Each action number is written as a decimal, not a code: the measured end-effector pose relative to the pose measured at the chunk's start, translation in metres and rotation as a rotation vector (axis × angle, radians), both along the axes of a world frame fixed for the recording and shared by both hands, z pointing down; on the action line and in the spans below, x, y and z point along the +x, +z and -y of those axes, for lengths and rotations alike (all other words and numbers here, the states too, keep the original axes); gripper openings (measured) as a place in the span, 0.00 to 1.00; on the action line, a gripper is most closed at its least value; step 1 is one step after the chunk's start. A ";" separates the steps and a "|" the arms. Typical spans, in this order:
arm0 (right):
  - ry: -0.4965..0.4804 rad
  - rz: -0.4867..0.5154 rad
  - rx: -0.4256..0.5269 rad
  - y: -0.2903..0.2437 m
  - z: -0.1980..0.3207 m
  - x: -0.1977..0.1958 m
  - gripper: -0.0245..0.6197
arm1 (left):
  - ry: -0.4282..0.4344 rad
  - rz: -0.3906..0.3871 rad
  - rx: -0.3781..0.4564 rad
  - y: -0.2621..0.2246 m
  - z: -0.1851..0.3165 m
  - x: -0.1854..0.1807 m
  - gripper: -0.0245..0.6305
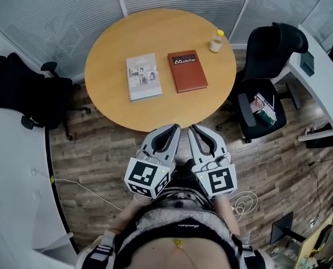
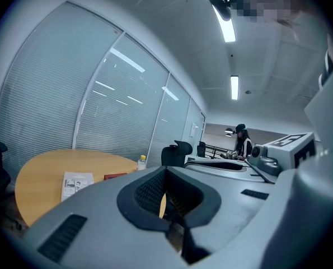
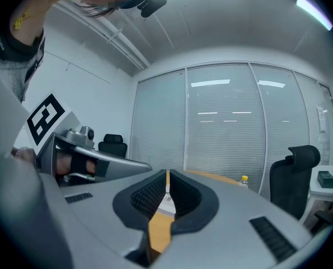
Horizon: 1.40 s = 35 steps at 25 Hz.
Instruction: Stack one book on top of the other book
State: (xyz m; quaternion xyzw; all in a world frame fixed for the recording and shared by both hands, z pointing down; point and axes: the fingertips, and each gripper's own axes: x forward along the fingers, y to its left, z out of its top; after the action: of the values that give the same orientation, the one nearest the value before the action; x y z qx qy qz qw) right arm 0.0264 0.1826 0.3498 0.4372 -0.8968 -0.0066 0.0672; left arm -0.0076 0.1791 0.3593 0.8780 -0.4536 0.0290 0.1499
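Two books lie side by side on the round wooden table: a grey-white book on the left and a red-brown book on the right, a small gap between them. Both grippers hang short of the table's near edge, close to the person's body. My left gripper is shut with nothing in it. My right gripper is shut and empty too, right beside the left one. In the left gripper view the grey-white book and a sliver of the red-brown book show beyond the jaws.
A small bottle with a yellow cap stands at the table's far right edge. A black office chair stands right of the table beside a white desk, another black chair to the left. Cables lie on the wood floor.
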 end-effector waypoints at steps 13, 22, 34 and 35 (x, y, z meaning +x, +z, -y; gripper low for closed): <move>0.013 0.026 -0.005 0.002 0.045 0.023 0.09 | 0.014 0.020 -0.015 0.006 0.046 0.023 0.07; -0.038 0.033 0.023 -0.011 0.114 0.037 0.09 | -0.014 0.046 -0.023 0.002 0.113 0.039 0.07; -0.074 0.048 0.011 -0.009 0.174 0.037 0.09 | -0.067 0.034 -0.041 0.006 0.168 0.033 0.07; -0.080 0.045 0.011 -0.009 0.179 0.038 0.09 | -0.072 0.035 -0.041 0.006 0.172 0.033 0.07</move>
State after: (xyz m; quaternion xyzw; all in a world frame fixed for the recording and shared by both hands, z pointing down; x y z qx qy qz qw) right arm 0.0647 0.0041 0.3412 0.4014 -0.9148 -0.0044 0.0443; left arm 0.0257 0.0068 0.3657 0.8573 -0.4867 0.0485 0.1608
